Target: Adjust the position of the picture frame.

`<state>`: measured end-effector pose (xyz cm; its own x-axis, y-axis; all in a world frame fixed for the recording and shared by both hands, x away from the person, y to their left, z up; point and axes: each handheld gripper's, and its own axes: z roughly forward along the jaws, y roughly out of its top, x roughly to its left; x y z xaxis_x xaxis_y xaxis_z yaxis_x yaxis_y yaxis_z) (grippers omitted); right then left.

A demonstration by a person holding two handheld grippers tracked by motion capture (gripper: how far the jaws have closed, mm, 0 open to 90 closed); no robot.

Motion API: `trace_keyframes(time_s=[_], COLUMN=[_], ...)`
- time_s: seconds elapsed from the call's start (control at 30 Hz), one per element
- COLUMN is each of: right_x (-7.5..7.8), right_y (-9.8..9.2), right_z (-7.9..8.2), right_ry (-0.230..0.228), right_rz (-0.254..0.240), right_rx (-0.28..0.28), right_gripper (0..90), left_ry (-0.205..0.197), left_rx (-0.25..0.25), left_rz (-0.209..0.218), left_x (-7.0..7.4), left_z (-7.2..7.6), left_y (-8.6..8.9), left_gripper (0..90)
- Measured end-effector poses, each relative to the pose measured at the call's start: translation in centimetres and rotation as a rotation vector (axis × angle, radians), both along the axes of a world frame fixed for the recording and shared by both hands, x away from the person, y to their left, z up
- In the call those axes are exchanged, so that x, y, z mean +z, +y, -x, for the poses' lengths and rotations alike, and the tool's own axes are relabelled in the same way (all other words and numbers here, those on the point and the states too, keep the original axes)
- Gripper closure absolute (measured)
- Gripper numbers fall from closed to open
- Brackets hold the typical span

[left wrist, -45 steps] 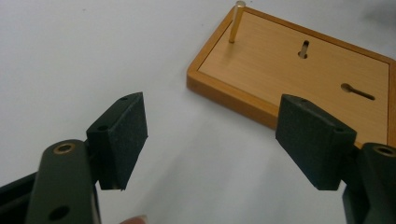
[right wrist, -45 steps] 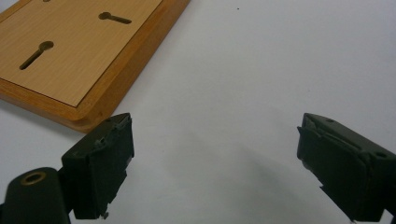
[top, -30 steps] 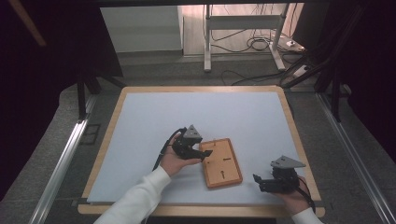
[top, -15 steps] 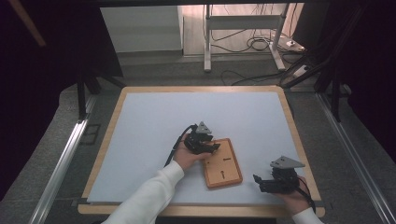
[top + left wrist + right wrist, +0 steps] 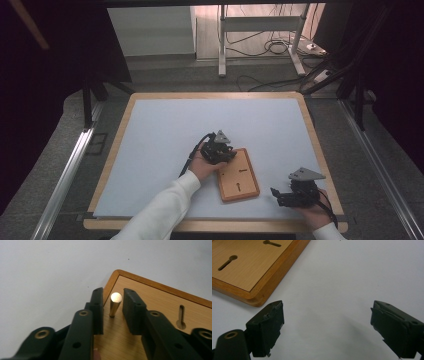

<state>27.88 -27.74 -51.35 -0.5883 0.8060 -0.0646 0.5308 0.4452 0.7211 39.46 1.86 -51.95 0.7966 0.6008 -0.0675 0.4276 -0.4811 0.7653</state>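
White table (image 5: 165, 135): the left gripper (image 5: 112, 302) has slid right onto the board (image 5: 160, 305), jaws just narrowed around its peg (image 5: 115, 304), not yet pinching; right gripper (image 5: 327, 327) spread.

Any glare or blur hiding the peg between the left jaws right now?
Left gripper view: the brass peg has its rounded top blown out by glare, shaft sharp; near jaw parts soft. High view: dim surround, wooden board readable. Right gripper view: soft shadows on the white mat.

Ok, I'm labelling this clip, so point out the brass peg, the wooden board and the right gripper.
brass peg (image 5: 115, 298), left gripper view, on its rounded top.
wooden board (image 5: 243, 181), high view, on its bare face between the slots.
right gripper (image 5: 327, 327), right gripper view, midway between its two black fingertips.
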Motion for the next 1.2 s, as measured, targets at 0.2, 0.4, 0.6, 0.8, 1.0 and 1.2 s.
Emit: trace_keyframes(time_s=[0.2, 0.4, 0.6, 0.8, 1.0, 1.2], right_x=[0.0, 0.1, 0.1, 0.2, 0.2, 0.1], right_y=[0.0, -0.1, 0.0, 0.0, 0.0, 0.0], right_z=[0.0, 0.0, 0.1, 0.1, 0.1, 0.1], right_ry=[0.002, -0.011, -0.013, -0.016, -0.015, -0.010], right_rz=[0.000, -0.007, -0.008, -0.013, -0.013, -0.010], right_rx=[-0.002, 0.005, 0.012, 0.008, 0.006, 0.007], right_gripper=[11.4, 11.4, 11.4, 11.4, 11.4, 11.4], left_ry=[0.014, 0.038, 0.051, 0.050, 0.058, 0.079], left_rx=[-0.011, -0.010, -0.019, -0.029, -0.029, -0.012], left_rz=[0.014, 0.032, 0.039, 0.042, 0.054, 0.054], left_x=[-0.1, 0.1, 0.6, 1.2, 1.7, 1.5], left_z=[-0.3, -0.3, -0.3, 0.1, 0.4, 1.3], left_y=[0.3, 0.5, 1.3, 2.3, 4.0, 6.1], left_gripper=[83.6, 83.8, 83.6, 83.5, 83.6, 83.6])
